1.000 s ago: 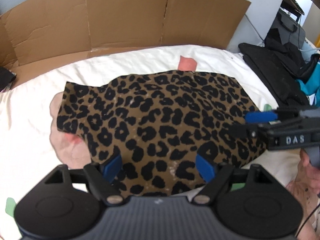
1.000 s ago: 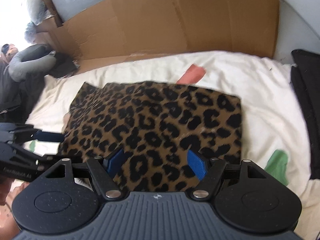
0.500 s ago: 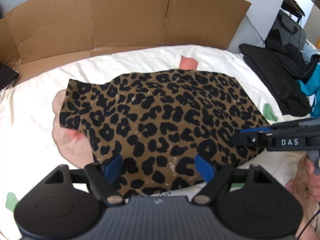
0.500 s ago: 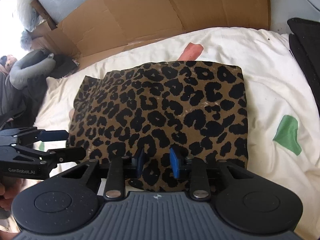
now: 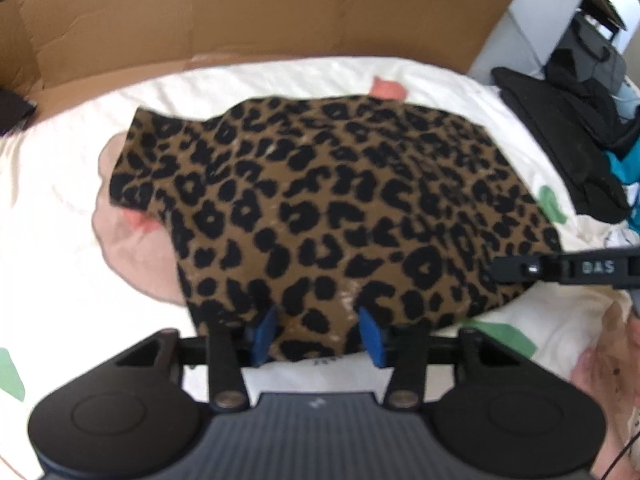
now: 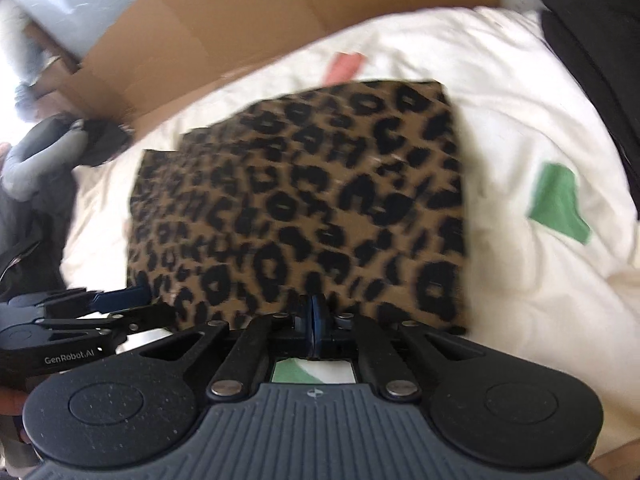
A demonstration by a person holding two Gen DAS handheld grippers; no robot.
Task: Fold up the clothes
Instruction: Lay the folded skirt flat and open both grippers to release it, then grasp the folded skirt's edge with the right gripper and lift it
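Note:
A leopard-print garment (image 5: pixel 340 200) lies flat on a white bedsheet (image 5: pixel 60 264). My left gripper (image 5: pixel 318 338) sits at its near hem. Its jaws are closing, with the hem between the blue pads (image 5: pixel 264 334), which stand apart from the cloth. In the right wrist view the same garment (image 6: pixel 304 200) fills the middle, and my right gripper (image 6: pixel 314 320) is shut on its near edge, blue pads pressed together. The right gripper (image 5: pixel 498 270) also shows at the garment's right edge in the left wrist view. The left gripper (image 6: pixel 146 302) shows at the garment's lower left corner in the right wrist view.
Brown cardboard (image 5: pixel 256 12) stands along the far side of the bed. Black clothes and bags (image 5: pixel 568 132) are piled at the right. A person's hand (image 5: pixel 612 356) is at the lower right. Green patches (image 6: pixel 558 204) mark the sheet. Dark and grey items (image 6: pixel 44 152) lie at the left.
The right gripper's jaws have closed fully onto the near edge and the wrist has rolled. The left gripper's jaws have narrowed around the hem in the last half second.

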